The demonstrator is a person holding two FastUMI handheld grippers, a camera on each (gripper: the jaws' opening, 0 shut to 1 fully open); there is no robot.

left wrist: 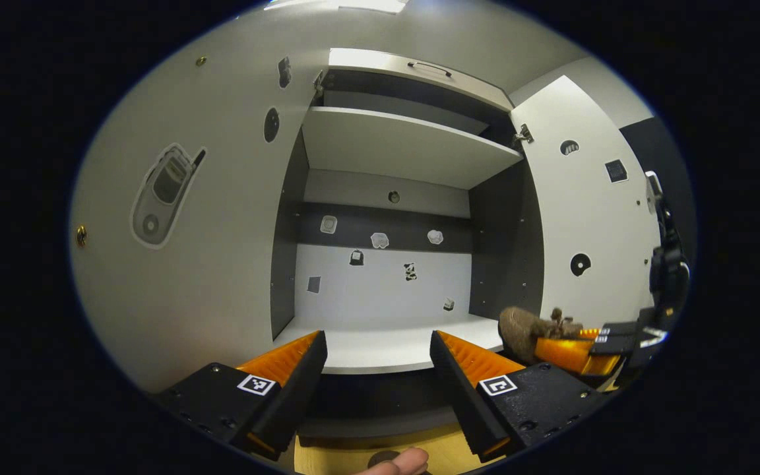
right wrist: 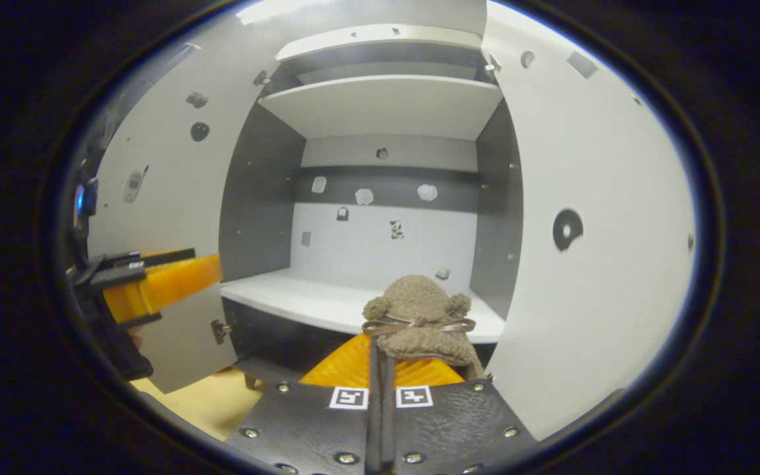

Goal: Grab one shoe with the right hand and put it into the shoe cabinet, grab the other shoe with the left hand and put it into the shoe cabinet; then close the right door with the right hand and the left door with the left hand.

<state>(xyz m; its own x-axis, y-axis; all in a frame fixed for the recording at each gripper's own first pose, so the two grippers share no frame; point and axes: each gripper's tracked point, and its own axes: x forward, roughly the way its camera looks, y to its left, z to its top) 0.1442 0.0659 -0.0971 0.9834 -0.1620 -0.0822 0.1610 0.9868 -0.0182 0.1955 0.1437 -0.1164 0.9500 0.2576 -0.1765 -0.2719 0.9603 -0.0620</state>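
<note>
- We see one brown fuzzy fabric shoe with a thin ribbon bow (right wrist: 419, 316) pinched in our right tool (right wrist: 380, 366). Its two fingers are drawn together on the shoe's near end, with almost no gap between them.
- The shoe hangs at the front edge of the lower shelf (right wrist: 301, 297), toward that shelf's right front corner and near the right side wall of the cabinet. We cannot tell whether its sole touches the shelf yet.
- We judge the shoe light and soft: the plush upper should crush under the fingers and spring back, with no risk of breaking. The fuzzy cloth looks grippy rather than slick. A hold on the rim or heel, as now, seems sound, though the toe may droop.
- Our left tool (left wrist: 377, 356) is released, fingers spread wide with nothing between them, pointing into the open cabinet at the lower shelf's front edge.
- Shoes we can count: one. The second shoe of the task is not yet in the left tool.
- The grey-and-white shoe cabinet (left wrist: 386, 218) has two doors, both swung open: the white left door (left wrist: 221, 231) and the white right door (left wrist: 591, 218). We count two shelves inside, upper and lower.
- Several small stickers dot the back panel and the doors.
</note>
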